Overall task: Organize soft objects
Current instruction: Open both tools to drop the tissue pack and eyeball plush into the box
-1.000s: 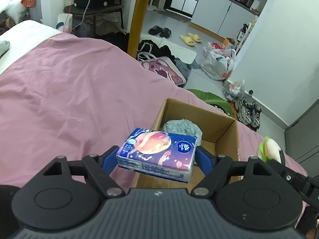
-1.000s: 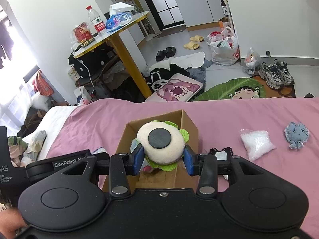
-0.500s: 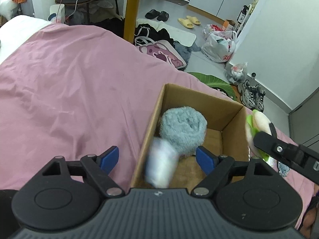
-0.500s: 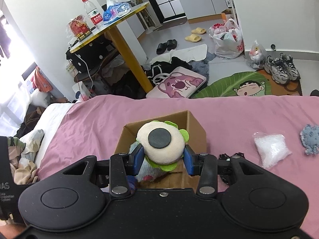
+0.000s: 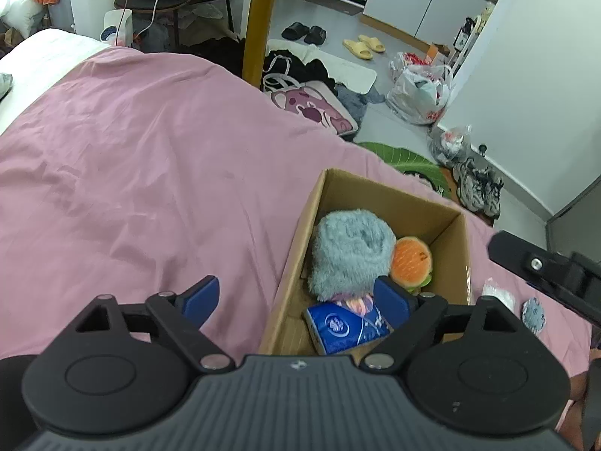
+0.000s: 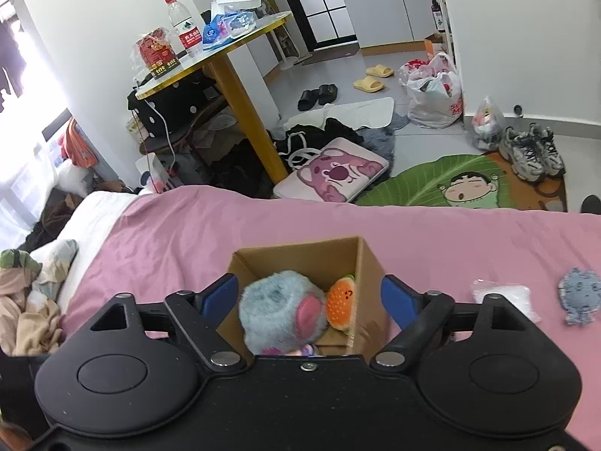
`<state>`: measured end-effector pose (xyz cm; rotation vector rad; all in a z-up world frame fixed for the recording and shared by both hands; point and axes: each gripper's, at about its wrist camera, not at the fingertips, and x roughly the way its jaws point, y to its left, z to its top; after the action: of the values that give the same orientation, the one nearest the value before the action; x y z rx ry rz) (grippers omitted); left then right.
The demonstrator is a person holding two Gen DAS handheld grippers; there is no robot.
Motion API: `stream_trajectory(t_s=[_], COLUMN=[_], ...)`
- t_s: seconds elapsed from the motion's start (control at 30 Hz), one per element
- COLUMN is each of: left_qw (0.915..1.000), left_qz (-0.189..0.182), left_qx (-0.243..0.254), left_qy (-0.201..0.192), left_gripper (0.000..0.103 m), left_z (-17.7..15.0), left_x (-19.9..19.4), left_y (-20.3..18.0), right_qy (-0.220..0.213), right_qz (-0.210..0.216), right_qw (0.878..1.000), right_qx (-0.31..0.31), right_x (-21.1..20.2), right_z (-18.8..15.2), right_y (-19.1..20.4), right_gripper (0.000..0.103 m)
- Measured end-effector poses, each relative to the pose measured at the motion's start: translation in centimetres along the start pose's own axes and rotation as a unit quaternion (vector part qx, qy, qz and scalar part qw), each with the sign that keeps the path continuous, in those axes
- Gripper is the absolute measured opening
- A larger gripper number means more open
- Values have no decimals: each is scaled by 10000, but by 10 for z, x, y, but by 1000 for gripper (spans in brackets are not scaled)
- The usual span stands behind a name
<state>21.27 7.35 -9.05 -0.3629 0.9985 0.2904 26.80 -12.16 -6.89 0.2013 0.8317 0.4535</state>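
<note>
On the pink bedspread (image 5: pixel 142 173), the cardboard box (image 5: pixel 379 191) sits near the bed's foot edge, and both your claws hover over its near end with nothing in them. Your left gripper (image 5: pixel 296 298) stands wide, one blue pad over the bedspread, the other over the box; your right gripper (image 6: pixel 310 295) is just as wide, its pads astride the box's two long walls. Inside lie the grey plush roll (image 5: pixel 351 251), the orange burger toy (image 5: pixel 411 263) against the right wall, and the blue tissue pack (image 5: pixel 347 325) at the near end.

What remains lies to the right of the box, towards the bed's right edge: the clear white packet (image 6: pixel 505 297), then the grey fabric patch (image 6: pixel 580 295) beyond it. Your right claw looks the nearer to both.

A second ago your left claw held the tissue pack and your right the burger toy; both are now in the box.
</note>
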Motion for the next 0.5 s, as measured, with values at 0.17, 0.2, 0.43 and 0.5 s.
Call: stream_trajectory(t_s=[0.17, 0.2, 0.43, 0.5], left_qw=[10000, 10000, 9998, 9997], left_qz=[62, 55, -33, -75], left_qx=[1, 8, 153, 143], left_qy=[34, 43, -134, -156], left_gripper=[90, 90, 90, 90], left_z=[-2, -3, -13, -16], left_x=[-4, -5, -20, -23], left_y=[-3, -5, -20, -25], right_qy=[102, 97, -102, -96], right_qz=[-102, -135, -368, -442], right_qw=[9998, 9998, 9993, 9989], right_qx=[-134, -146, 24, 74], right_x=[-10, -13, -35, -40], right_z=[-5, -5, -8, -10], right_y=[-6, -8, -32, -40], right_gripper=[87, 89, 96, 96])
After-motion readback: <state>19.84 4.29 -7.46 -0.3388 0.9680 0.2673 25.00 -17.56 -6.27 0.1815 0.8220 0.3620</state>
